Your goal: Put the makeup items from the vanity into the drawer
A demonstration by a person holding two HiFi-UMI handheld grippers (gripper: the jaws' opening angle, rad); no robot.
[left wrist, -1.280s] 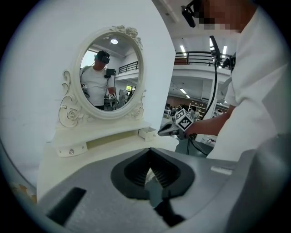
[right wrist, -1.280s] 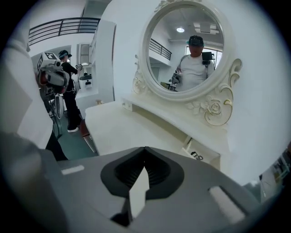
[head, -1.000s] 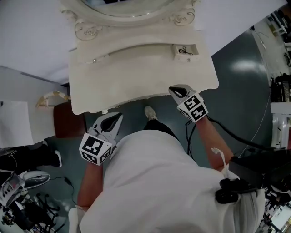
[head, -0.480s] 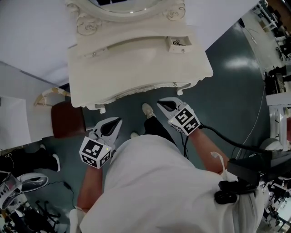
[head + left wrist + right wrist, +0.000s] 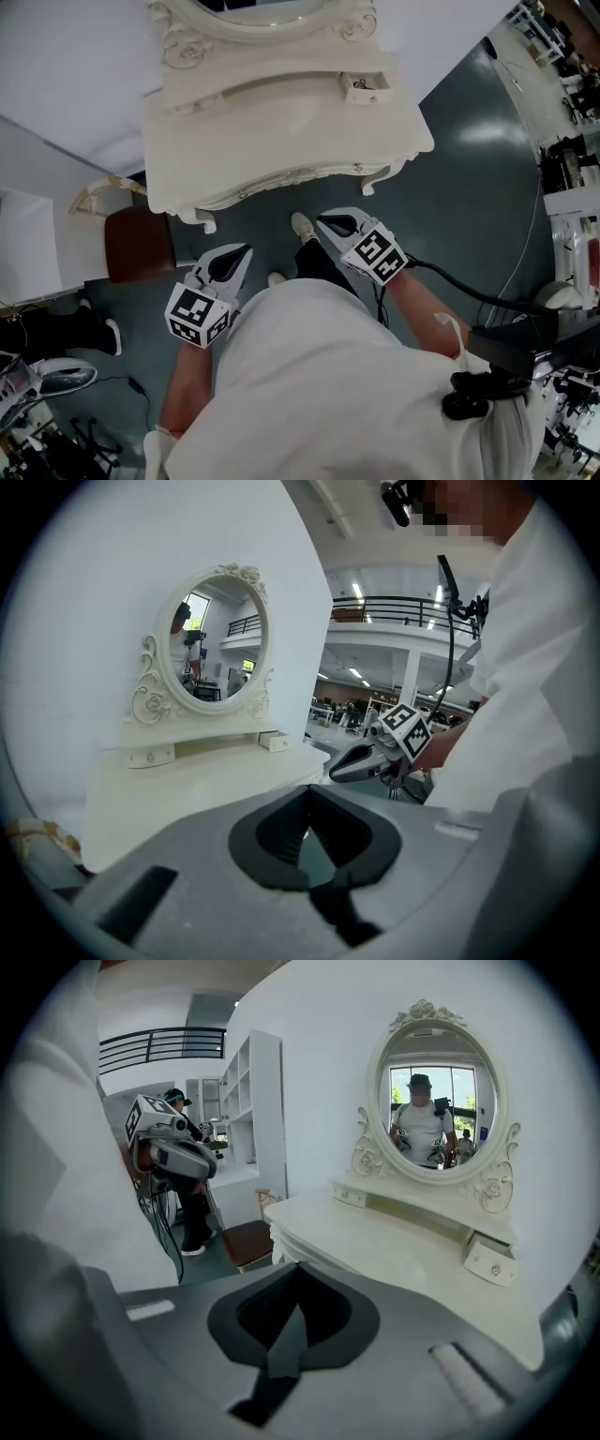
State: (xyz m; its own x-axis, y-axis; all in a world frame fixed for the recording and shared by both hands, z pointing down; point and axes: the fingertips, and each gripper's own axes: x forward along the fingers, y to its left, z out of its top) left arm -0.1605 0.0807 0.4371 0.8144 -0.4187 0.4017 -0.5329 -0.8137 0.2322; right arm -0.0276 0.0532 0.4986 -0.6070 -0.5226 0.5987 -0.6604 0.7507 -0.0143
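Both tools hung in the lower half of the head view, off the front edge of the desk (image 5: 281, 141) and over the floor. The left tool (image 5: 243, 251) had its jaws pressed together on nothing. The right tool (image 5: 322, 222) was likewise closed tight and empty. At the desk's upper right, the small drawer (image 5: 377, 94) stood slightly pulled out. 1 small dark item (image 5: 360, 83) lay inside, too small to identify.
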